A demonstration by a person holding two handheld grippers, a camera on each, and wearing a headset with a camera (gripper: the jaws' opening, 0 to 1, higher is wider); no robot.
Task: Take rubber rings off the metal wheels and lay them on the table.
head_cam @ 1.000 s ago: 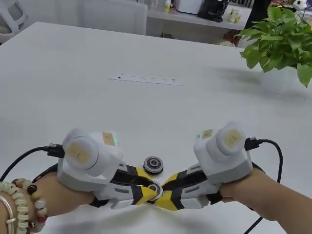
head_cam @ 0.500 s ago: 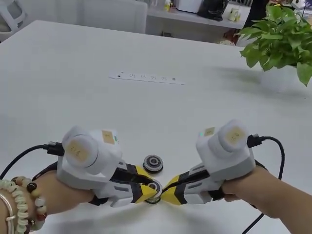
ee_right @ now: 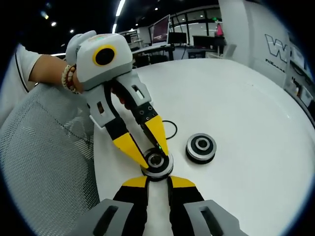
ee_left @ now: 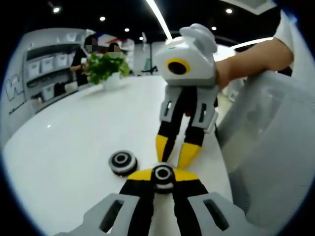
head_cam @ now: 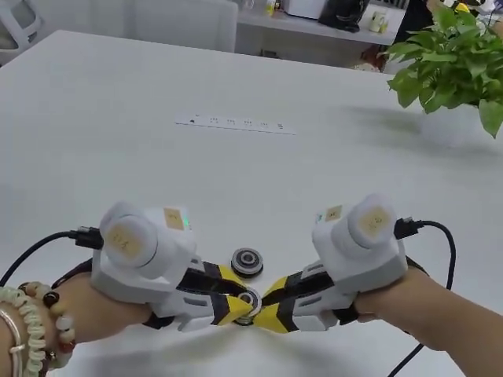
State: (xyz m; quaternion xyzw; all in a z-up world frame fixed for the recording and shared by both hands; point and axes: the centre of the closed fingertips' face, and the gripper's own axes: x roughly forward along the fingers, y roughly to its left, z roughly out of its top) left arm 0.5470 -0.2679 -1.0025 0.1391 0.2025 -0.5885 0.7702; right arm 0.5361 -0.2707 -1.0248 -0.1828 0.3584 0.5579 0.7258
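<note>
Head view: the left gripper (head_cam: 236,300) and the right gripper (head_cam: 267,305) meet tip to tip at lower centre, with the held wheel (head_cam: 248,300) between them at the level of the table (head_cam: 157,94); whether it rests on the surface cannot be told; the second wheel (head_cam: 247,262) lies flat just above them in the frame, its dark ring on; a power strip (head_cam: 234,126) sits at upper centre, a plant (head_cam: 452,59) at upper right. Left gripper view: its own jaws, bottom centre, are closed onto the held wheel, one yellow tip on each side; the second wheel lies lower left. Right gripper view: its jaws, bottom centre, stand narrowly parted with tips at the wheel's near edge; whether they pinch the rubber ring (ee_right: 158,172) cannot be told. Handling, as a judgement: the wheel is stiff, smooth and dense, liable to turn in the grip, so clamp it across the rim; the ring is soft and elastic, so pinch its outer edge and peel it over the flange.
</note>
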